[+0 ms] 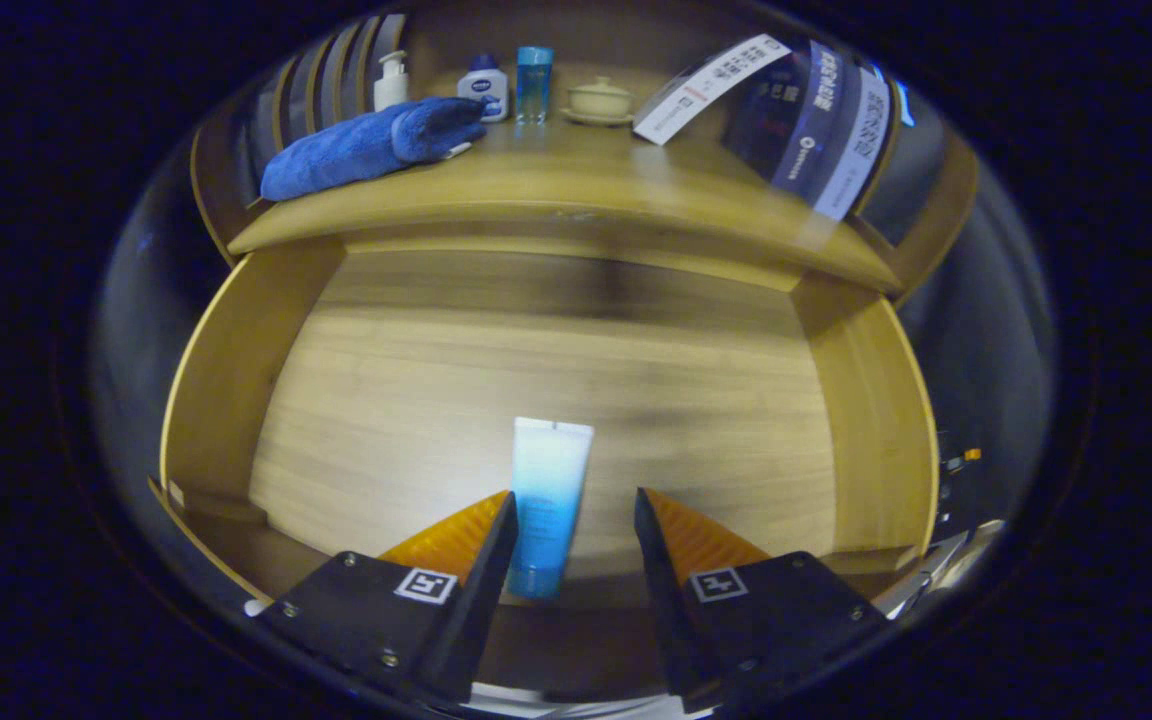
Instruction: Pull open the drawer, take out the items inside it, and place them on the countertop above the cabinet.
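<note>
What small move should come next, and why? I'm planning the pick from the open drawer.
Probably ease the gripper slightly left, then close it. The jaws stand open, and the blue-and-white plastic tube lies on the open wooden drawer's floor between them, close against the left jaw with a gap on the right. Centring first should give an even grip.

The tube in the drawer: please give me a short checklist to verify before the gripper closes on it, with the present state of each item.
1. Drawer pulled open, inside reachable: ok.
2. Tube lying flat on the drawer floor, nothing on top of it: ok.
3. Gripper open, its fingers apart: ok.
4. Tube centred between the fingers: not ok; it lies close to the left finger, with a wider gap to the right one.
5. Fingers low enough to clamp the tube: cannot tell.
6. Free room on the countertop, between the blue towel and the leaflets: ok.
</note>
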{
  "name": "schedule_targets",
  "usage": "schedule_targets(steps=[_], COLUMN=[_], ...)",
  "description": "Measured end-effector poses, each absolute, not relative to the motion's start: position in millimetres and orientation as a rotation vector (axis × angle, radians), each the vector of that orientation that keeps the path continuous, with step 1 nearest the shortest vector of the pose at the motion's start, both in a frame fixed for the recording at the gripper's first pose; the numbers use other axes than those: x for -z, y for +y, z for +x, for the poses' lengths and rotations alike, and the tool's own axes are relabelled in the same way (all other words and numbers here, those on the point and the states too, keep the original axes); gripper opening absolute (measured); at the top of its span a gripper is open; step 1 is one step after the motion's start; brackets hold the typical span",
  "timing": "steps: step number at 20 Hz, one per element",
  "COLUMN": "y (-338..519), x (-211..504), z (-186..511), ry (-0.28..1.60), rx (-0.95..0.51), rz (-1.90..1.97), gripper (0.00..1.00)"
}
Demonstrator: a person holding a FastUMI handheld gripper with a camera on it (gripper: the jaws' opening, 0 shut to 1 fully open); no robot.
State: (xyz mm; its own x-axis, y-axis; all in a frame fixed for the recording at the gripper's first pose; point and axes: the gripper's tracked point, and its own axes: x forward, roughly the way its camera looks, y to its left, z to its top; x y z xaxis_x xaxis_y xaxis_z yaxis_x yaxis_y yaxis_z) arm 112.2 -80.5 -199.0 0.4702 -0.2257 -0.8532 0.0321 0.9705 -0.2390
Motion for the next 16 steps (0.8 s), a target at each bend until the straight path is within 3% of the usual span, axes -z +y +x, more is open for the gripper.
schedule_targets(steps=[1,5,8,12,16], y=[-77,-91,-91,-90,-90], x=[205,235,237,236,236], z=[113,113,112,114,115], ry=[1.102,1.181,1.190,1.154,1.137], rx=[0.145,0.190,0.208,0.186,0.189], rz=[-0.194,-0.214,-0.079,-0.106,-0.129], gripper=[0.69,0.70,0.49,0.43,0.43])
